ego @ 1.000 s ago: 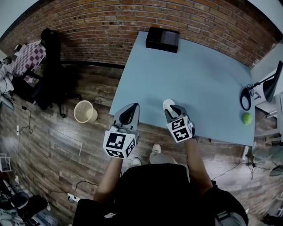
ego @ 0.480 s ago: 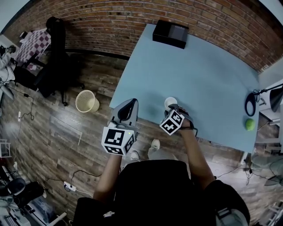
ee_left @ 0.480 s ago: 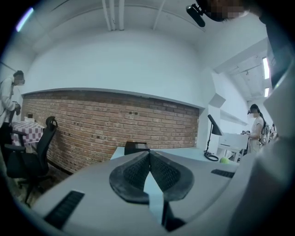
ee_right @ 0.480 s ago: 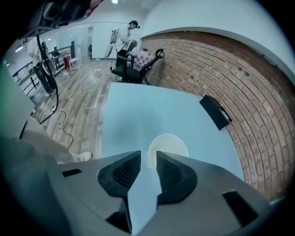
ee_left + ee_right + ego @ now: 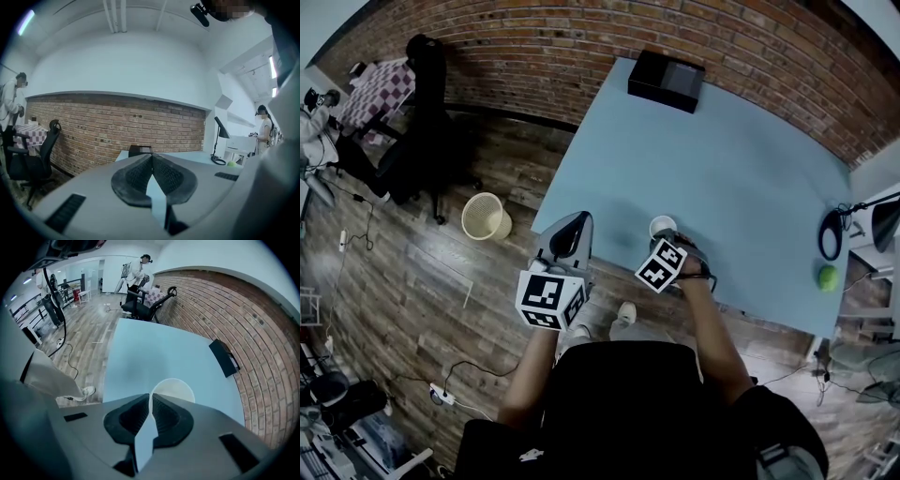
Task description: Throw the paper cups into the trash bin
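Observation:
A white paper cup [image 5: 662, 226] stands upright near the front edge of the light blue table [image 5: 722, 159]. My right gripper [image 5: 668, 240] points steeply down at it. Its jaws have just been closing, and in the right gripper view the pads pinch the near rim of the cup [image 5: 173, 389] at the right gripper's [image 5: 151, 395] tips. My left gripper [image 5: 577, 219] hovers level at the table's front left corner, shut with nothing in it; the left gripper view shows its [image 5: 152, 154] pads meeting. The wicker trash bin [image 5: 486, 216] stands on the wooden floor left of the table.
A black box [image 5: 667, 81] sits at the table's far edge by the brick wall. A desk lamp [image 5: 839, 230] and a green ball [image 5: 828, 277] are at the right end. An office chair [image 5: 422, 122] stands beyond the bin. People stand further off.
My right gripper has sunk onto the cup and rolled, and its jaws have closed on the rim. The left gripper has hardly moved.

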Motion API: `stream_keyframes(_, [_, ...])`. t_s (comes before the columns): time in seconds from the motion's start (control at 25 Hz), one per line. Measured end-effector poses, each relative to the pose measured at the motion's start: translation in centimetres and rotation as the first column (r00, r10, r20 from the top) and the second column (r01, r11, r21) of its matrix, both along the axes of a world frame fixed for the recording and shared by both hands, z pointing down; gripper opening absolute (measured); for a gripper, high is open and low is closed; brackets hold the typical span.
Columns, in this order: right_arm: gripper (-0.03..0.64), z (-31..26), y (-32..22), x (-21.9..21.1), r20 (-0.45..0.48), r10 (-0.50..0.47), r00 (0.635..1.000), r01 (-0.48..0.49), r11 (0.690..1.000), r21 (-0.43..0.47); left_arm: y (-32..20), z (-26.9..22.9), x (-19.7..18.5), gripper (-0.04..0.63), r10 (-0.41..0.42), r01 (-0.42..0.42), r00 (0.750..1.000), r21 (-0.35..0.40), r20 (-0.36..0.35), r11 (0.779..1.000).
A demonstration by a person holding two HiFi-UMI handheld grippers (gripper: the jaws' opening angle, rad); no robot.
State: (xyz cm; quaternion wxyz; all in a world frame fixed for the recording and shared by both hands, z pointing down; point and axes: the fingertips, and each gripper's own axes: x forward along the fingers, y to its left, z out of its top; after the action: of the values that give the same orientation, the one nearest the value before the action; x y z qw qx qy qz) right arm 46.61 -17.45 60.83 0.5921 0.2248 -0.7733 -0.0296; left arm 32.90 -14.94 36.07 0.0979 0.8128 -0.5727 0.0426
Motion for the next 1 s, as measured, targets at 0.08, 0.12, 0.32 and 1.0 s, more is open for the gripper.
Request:
stream_keyframes(0.08, [0.026, -0.5, -0.3, -0.1, 0.021, -0.002, 1.000, 0.002, 1.000, 0.009, -0.1, 0.0, 0.3, 0.009, -0.004, 0.004, 1.000, 0.001, 0.001, 1.000])
stream_keyframes(0.12, [0.026, -0.9, -0.4, -0.2, 0.038, -0.001, 0.999, 0.000, 1.000, 0.014, -0.2, -0.1, 0.6, 0.009, -0.005, 0.005, 1.000, 0.003, 0.001, 1.000])
stream_keyframes(0.32, [0.024, -4.5, -1.6, -1.0, 0.167, 0.021, 0.986, -0.033, 0.997, 0.067, -0.2, -0.1, 1.3, 0.009, -0.014, 0.014, 1.000, 0.006, 0.003, 1.000])
stream_keyframes(1.0, [0.023, -19.9, -2.5, -9.8, 0.677, -0.119, 0.726, -0.025, 0.980, 0.199, 0.7, -1.3, -2.3, 0.009, -0.181, 0.181, 0.983, 0.022, 0.004, 0.983])
